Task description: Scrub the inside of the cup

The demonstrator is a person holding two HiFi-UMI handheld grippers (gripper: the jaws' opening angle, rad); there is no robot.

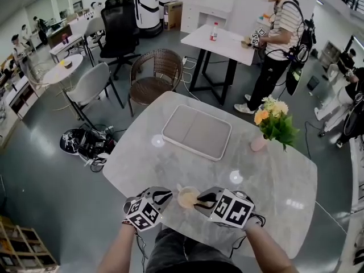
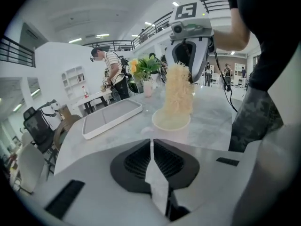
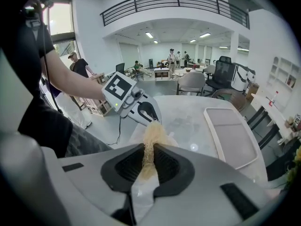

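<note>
Pale, fibrous scrubber (image 2: 178, 95) is clamped in the right tongs (image 3: 149, 149), its lower end down inside the cream cup (image 2: 171, 120). The cup stands on the marble table (image 1: 267, 175) between the two tongs, just ahead of the left tongs (image 2: 151, 147), whose jaws are closed together on nothing, apart from the cup.

Near edge of table (image 1: 273, 181), cup (image 1: 187, 198) sitting between left gripper (image 1: 164, 196) and right gripper (image 1: 200, 202), scrubber (image 2: 178, 95) standing in cup, tray (image 1: 196, 132) lying behind at centre, vase (image 1: 259, 144) standing right of tray, chair (image 1: 153, 75) standing beyond table.
</note>
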